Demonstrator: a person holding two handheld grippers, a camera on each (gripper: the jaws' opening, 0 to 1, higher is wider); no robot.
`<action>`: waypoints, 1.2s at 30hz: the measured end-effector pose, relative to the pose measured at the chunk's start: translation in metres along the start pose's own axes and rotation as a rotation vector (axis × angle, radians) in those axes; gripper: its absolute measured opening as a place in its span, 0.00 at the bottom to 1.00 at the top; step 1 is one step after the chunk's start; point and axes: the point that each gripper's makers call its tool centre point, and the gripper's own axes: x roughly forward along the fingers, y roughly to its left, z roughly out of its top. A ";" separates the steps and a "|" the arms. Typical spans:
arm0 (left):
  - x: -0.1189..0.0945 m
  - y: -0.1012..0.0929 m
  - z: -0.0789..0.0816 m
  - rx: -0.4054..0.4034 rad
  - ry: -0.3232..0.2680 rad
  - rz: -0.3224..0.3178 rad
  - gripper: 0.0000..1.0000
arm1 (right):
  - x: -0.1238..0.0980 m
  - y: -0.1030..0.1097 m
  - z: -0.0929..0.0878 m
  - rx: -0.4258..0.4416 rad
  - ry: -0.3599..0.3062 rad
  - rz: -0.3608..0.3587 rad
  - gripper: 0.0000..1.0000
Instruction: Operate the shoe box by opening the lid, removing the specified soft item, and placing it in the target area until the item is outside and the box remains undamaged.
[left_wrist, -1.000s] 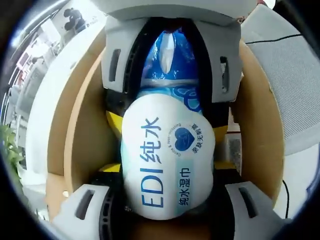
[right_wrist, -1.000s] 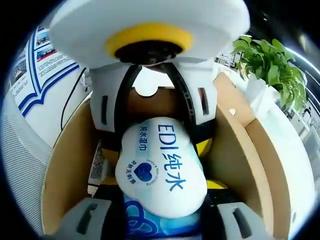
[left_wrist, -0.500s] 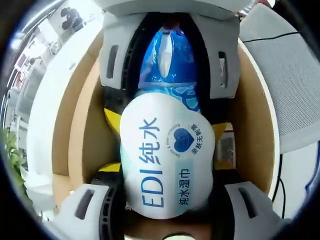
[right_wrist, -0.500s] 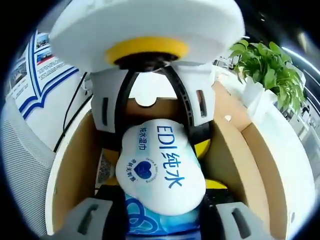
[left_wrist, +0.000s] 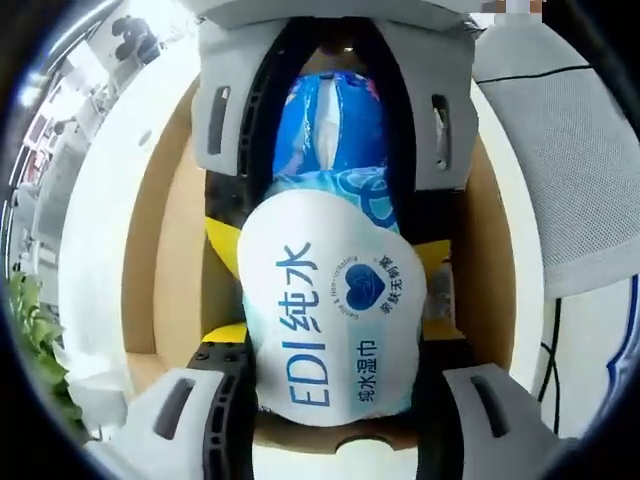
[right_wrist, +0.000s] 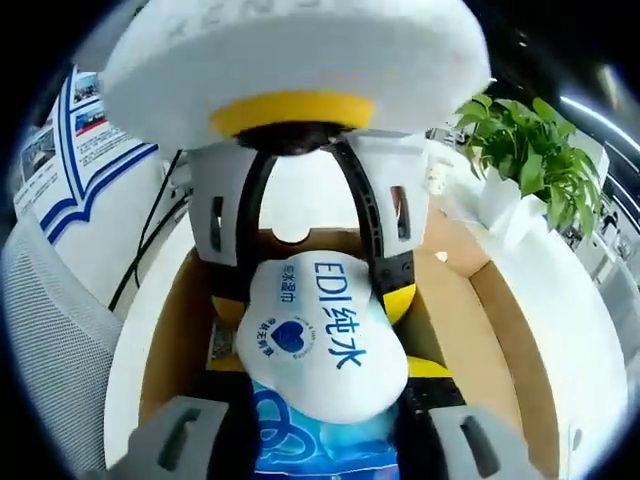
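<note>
A soft pack of wet wipes (left_wrist: 335, 310), white with blue lettering and a blue end, hangs over the open brown shoe box (left_wrist: 170, 250). My left gripper (left_wrist: 330, 405) is shut on its white end, the jaws rising on both sides. Opposite it, my right gripper (left_wrist: 335, 170) clamps the blue end. In the right gripper view the same pack (right_wrist: 315, 335) sits between my right gripper (right_wrist: 320, 445) at the bottom and my left gripper (right_wrist: 310, 270) beyond. The box (right_wrist: 160, 340) lies open beneath, and its floor is mostly hidden by the pack.
The box rests on a white table (left_wrist: 95, 260). A grey mesh surface (left_wrist: 575, 160) with a black cable (left_wrist: 550, 75) lies to one side. A potted plant (right_wrist: 530, 150) stands past the box, and a blue-lined poster (right_wrist: 75, 150) is on the other side.
Both grippers have risen with the pack held between them. The box now looks smaller and farther below in both views, with more of the table showing around it.
</note>
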 end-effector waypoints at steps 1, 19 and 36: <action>-0.002 -0.002 0.000 -0.003 -0.003 -0.005 0.61 | -0.002 0.001 0.001 -0.003 -0.003 0.004 0.48; -0.037 0.001 0.013 -0.003 -0.006 0.012 0.61 | -0.029 0.000 0.030 -0.024 -0.046 -0.013 0.48; -0.062 0.003 0.029 0.014 0.010 0.010 0.61 | -0.055 -0.003 0.045 -0.016 -0.079 -0.029 0.47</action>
